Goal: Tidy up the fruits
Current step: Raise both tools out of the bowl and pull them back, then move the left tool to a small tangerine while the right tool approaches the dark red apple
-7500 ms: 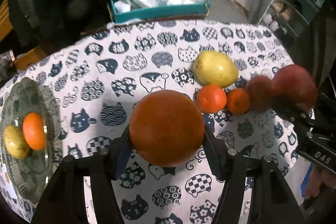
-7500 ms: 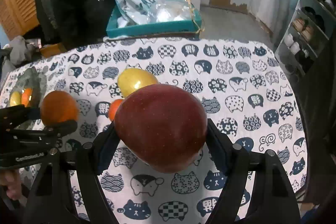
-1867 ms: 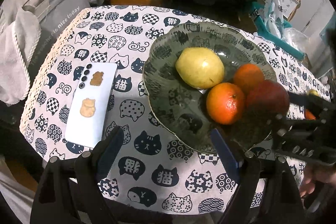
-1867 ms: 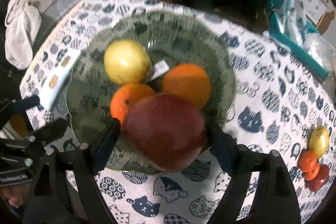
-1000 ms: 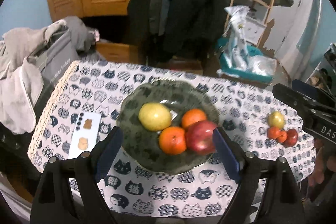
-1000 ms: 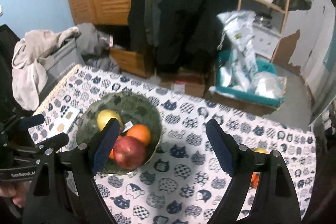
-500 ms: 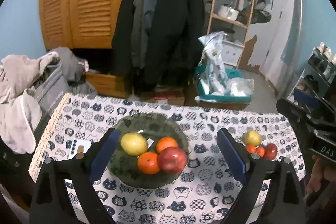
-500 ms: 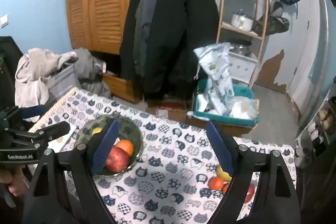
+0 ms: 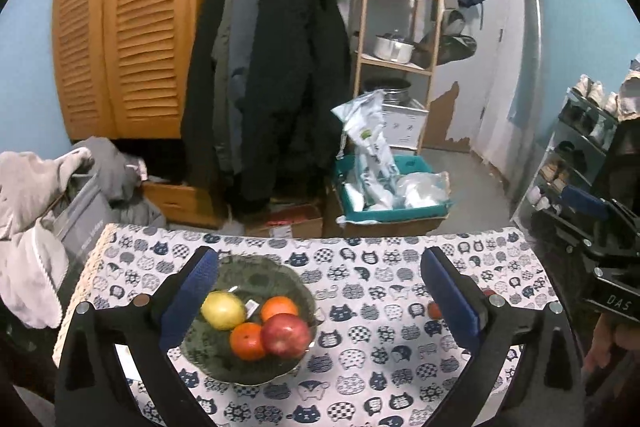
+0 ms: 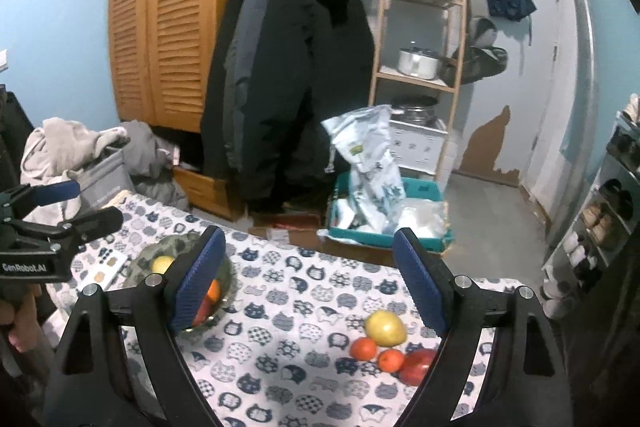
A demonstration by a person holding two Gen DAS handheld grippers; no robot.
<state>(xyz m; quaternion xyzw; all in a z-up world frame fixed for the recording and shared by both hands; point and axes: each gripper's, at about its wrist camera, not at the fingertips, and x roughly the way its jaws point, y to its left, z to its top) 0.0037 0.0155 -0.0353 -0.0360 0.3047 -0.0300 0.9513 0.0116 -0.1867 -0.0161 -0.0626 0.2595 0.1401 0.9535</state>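
Note:
A dark green glass bowl (image 9: 256, 277) on the cat-print tablecloth holds a yellow pear (image 9: 223, 309), two oranges (image 9: 280, 308) and a red apple (image 9: 286, 335). In the right wrist view the bowl (image 10: 160, 253) is at the left, and a second group lies at the right: a yellow pear (image 10: 385, 327), two small oranges (image 10: 363, 348) and a red apple (image 10: 416, 363). My left gripper (image 9: 319, 301) is open and empty, raised well above the table. My right gripper (image 10: 307, 285) is open and empty, also raised high.
A white phone (image 10: 105, 269) lies left of the bowl. Beyond the table are a teal crate (image 9: 390, 193) with plastic bags, hanging black coats (image 9: 272, 87), a wooden shelf rack (image 9: 400, 27), and a grey bag with clothes (image 9: 52, 187) at the left.
Both grippers have let go of their fruit in the bowl, opened, and pulled back and up, far above the table. The bowl now holds the big orange and the red apple.

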